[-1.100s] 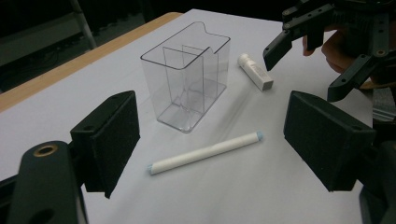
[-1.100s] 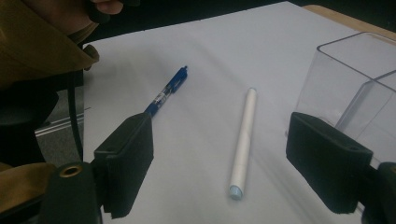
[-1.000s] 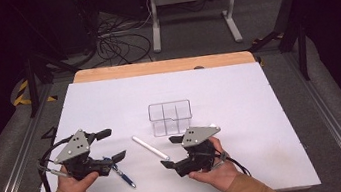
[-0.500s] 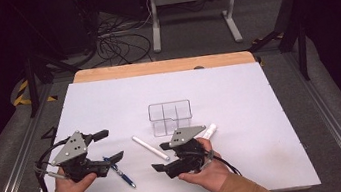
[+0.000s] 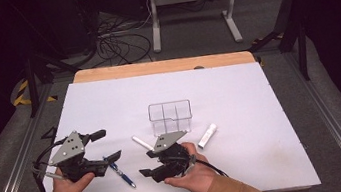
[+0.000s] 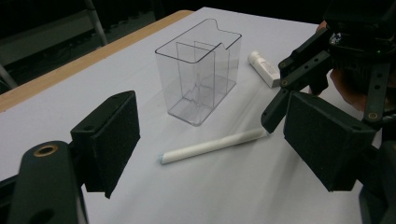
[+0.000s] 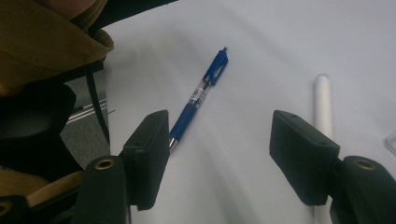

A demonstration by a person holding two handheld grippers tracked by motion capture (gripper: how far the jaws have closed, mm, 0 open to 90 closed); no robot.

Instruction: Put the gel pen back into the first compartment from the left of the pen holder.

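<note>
The right gripper (image 5: 150, 172) sits low over the bench (image 5: 262, 113) at about six o'clock from the clear box, its fingers (image 7: 303, 161) parted about halfway with nothing between them; they have just been closing. In the right gripper view the bare white surface lies between the two black pads, with the blue pen (image 7: 198, 98) just outside one and the white stick (image 7: 323, 105) just outside the other.

The blue pen (image 5: 120, 171) lies flat between the two grippers: a slim click pen with a dark blue grip, a clear middle section and a blue clip at its far end, running slantwise toward five o'clock. The white stick (image 5: 141, 143) is a plain matt white rod, thin and straight, lying flat at about seven o'clock from the clear box (image 5: 170, 117) and near it. In the left gripper view one tip of the right gripper comes down right at the end of the stick (image 6: 212, 145); whether they touch I cannot tell.

The left gripper (image 5: 109, 159) is held at the near left, at nine o'clock from the pen, its fingers (image 6: 109, 140) standing wide apart and gripping nothing. A short white tube (image 5: 207, 135) lies at four o'clock from the box, which is see-through, upright and split into compartments.
</note>
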